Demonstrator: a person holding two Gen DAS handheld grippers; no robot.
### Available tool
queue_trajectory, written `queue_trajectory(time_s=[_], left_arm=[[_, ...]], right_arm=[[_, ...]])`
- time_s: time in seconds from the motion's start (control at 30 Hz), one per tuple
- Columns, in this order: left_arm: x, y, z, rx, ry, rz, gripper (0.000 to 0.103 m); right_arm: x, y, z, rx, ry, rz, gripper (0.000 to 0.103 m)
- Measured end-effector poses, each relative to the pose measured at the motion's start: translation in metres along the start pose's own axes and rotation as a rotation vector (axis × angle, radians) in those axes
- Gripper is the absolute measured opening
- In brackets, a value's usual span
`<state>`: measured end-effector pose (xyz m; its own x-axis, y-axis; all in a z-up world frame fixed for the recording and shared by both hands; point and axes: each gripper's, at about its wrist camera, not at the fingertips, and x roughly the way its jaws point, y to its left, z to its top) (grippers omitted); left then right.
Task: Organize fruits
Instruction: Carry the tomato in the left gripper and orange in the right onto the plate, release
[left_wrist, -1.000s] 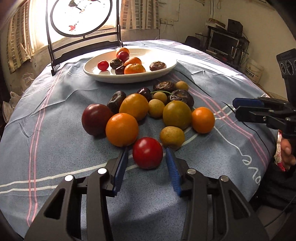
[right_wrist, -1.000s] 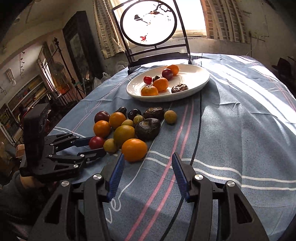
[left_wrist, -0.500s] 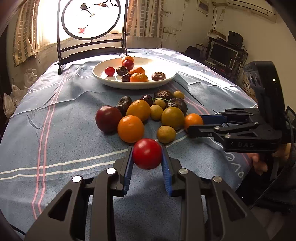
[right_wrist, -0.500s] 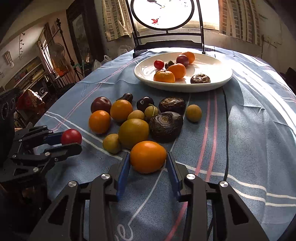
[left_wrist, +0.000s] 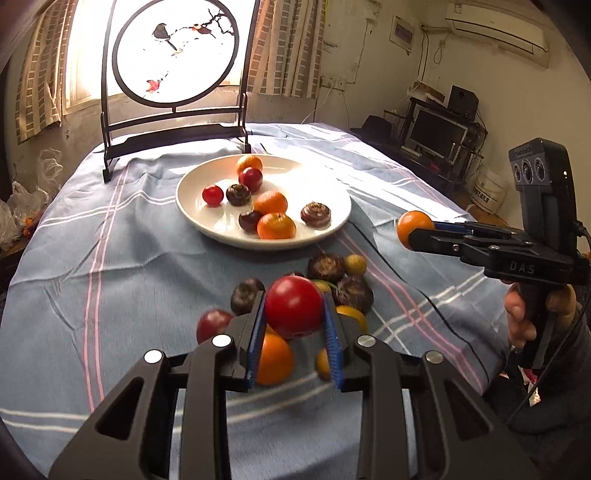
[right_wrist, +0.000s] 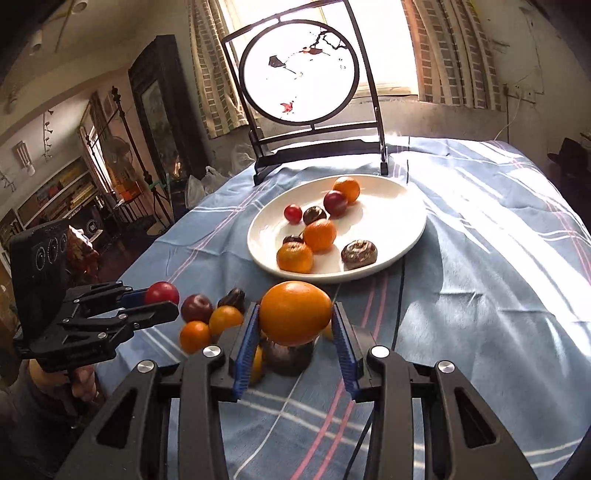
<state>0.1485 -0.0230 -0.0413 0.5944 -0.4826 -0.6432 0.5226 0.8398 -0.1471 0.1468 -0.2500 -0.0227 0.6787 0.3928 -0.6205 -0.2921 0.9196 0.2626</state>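
Two fruits are in the air at once: the round red tomato-like fruit (left_wrist: 293, 312) sits pinched between the blue pads of the left gripper (left_wrist: 294, 325), lifted clear of the cloth, and the big smooth orange (right_wrist: 295, 313) is clamped in the right gripper (right_wrist: 295, 328), also off the table; both are held on the near side of the wide white ceramic plate (left_wrist: 192, 206), neither over it yet; on that plate I count eight fruits already gathered, three small oranges, two or three reddish ones and a few dark brown wrinkled ones (left_wrist: 315, 215), so the sorting looks well begun but far from finished; below the grippers a loose cluster of leftover fruit (left_wrist: 332, 273) waits on the blue striped tablecloth (left_wrist: 110, 266), dark ones, small yellow ones, more oranges and a deep purple plum (right_wrist: 196, 307), roughly as many as the plate holds, some hidden behind the fingers; my read is that these two go to the plate next and many trips remain; beyond stands the round painted screen on its black frame (right_wrist: 301, 70).
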Motion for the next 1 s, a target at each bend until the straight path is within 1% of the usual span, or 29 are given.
queue_trajectory(time_s=[0.1, 0.2, 0.3, 0.4, 0.43, 0.47, 0.5, 0.53, 0.57, 0.63, 0.67, 0.73, 0.77, 0.8, 0.83, 0.9, 1.0], left_arm=[[0.027, 0.018, 0.036, -0.045, 0.008, -0.013, 0.028], [0.059, 0.031, 0.064, -0.07, 0.038, 0.001, 0.028], [0.09, 0.045, 0.081, -0.099, 0.079, 0.023, 0.029], [0.118, 0.059, 0.09, -0.138, 0.129, 0.031, 0.03], [0.124, 0.062, 0.091, -0.147, 0.139, 0.036, 0.033], [0.128, 0.064, 0.091, -0.156, 0.146, 0.039, 0.043], [0.129, 0.066, 0.091, -0.165, 0.143, 0.045, 0.049], [0.127, 0.067, 0.091, -0.173, 0.137, 0.05, 0.049], [0.122, 0.068, 0.09, -0.178, 0.129, 0.047, 0.049], [0.107, 0.065, 0.085, -0.175, 0.103, 0.05, 0.05], [0.096, 0.061, 0.081, -0.162, 0.088, 0.055, 0.05], [0.071, 0.051, 0.07, -0.122, 0.056, 0.059, 0.055], [0.058, 0.044, 0.061, -0.096, 0.041, 0.063, 0.06], [0.045, 0.037, 0.051, -0.068, 0.031, 0.065, 0.063], [0.034, 0.03, 0.041, -0.044, 0.025, 0.064, 0.063], [0.02, 0.015, 0.017, 0.007, 0.042, 0.066, 0.063], [0.006, -0.003, -0.019, 0.059, 0.068, 0.071, 0.063]], right_arm=[[0.021, -0.019, 0.027, 0.032, -0.011, -0.017, 0.039], [0.045, -0.033, 0.05, 0.055, -0.009, -0.049, 0.039], [0.069, -0.044, 0.067, 0.074, -0.007, -0.062, 0.039], [0.093, -0.05, 0.075, 0.084, 0.018, -0.072, 0.04], [0.099, -0.052, 0.076, 0.082, 0.021, -0.066, 0.041], [0.103, -0.052, 0.076, 0.079, 0.017, -0.063, 0.041], [0.104, -0.052, 0.075, 0.078, 0.012, -0.067, 0.042], [0.102, -0.052, 0.074, 0.083, 0.006, -0.066, 0.045], [0.098, -0.051, 0.072, 0.086, -0.002, -0.057, 0.045], [0.086, -0.044, 0.065, 0.071, -0.011, -0.068, 0.045], [0.078, -0.04, 0.06, 0.056, -0.019, -0.069, 0.045], [0.061, -0.029, 0.046, 0.028, -0.021, -0.068, 0.045], [0.052, -0.023, 0.036, 0.014, -0.022, -0.066, 0.045], [0.044, -0.018, 0.026, 0.002, -0.019, -0.059, 0.045], [0.036, -0.014, 0.016, -0.007, -0.019, -0.05, 0.045], [0.024, -0.009, -0.005, -0.006, -0.018, -0.036, 0.045], [0.015, -0.008, -0.035, 0.039, -0.002, -0.012, 0.045]])
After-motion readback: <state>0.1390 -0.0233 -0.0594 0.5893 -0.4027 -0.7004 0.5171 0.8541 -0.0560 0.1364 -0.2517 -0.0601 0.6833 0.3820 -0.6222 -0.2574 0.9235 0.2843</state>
